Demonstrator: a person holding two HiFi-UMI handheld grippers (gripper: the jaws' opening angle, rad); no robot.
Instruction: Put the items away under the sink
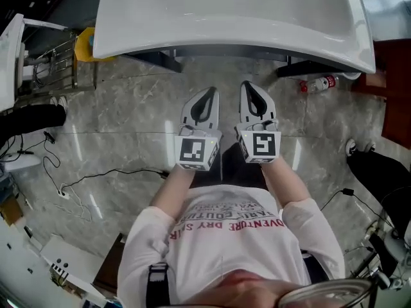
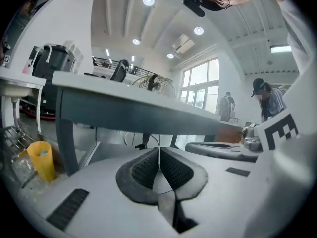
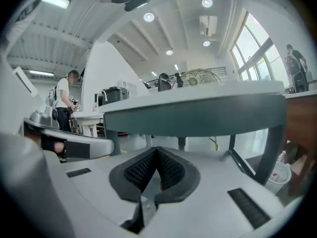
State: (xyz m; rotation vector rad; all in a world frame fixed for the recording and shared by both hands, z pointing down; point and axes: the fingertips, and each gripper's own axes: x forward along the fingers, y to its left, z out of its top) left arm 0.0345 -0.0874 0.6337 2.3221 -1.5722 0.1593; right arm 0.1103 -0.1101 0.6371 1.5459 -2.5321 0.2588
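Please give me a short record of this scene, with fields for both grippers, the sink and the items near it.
left gripper: shut, nothing held
right gripper: shut, nothing held, beside the left one
sink: white, ahead of both grippers
bottle: lying on the floor by the sink's right end
yellow cup: upright near the sink's left end

The head camera looked steeply down from above the person onto the sink [image 1: 225, 18] at the far edge, with the left gripper [image 1: 207, 95] and right gripper [image 1: 250, 88] side by side below. Each gripper camera sat low, close behind its own jaws, facing forward and slightly up at the sink's underside, the other gripper at its inner edge. The yellow cup [image 1: 85, 43], far left, showed in the head and left gripper views.
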